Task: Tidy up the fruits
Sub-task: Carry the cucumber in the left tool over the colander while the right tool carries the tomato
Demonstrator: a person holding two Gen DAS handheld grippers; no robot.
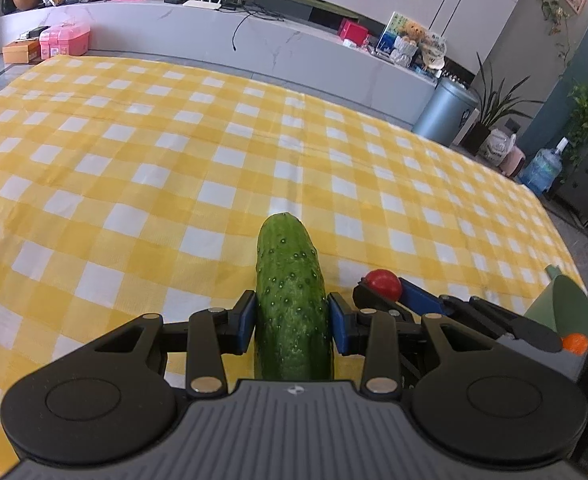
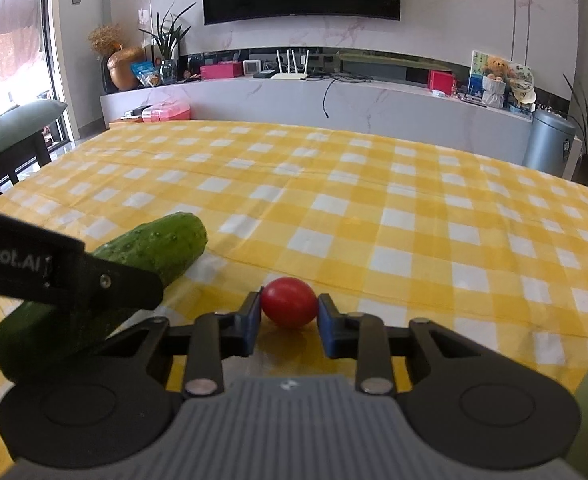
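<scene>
Our left gripper (image 1: 291, 316) clamps a bumpy green cucumber (image 1: 289, 300) over the yellow-checked tablecloth (image 1: 173, 168); a small red tomato (image 1: 383, 284) sits right.

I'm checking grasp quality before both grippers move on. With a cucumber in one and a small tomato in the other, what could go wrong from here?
1. The left gripper pinches the cucumber near one end, so the long free part could pivot or slip.
2. The right gripper holds the round tomato by thin pads; it might pop out or bruise.
3. The grippers sit close together and could collide.
</scene>
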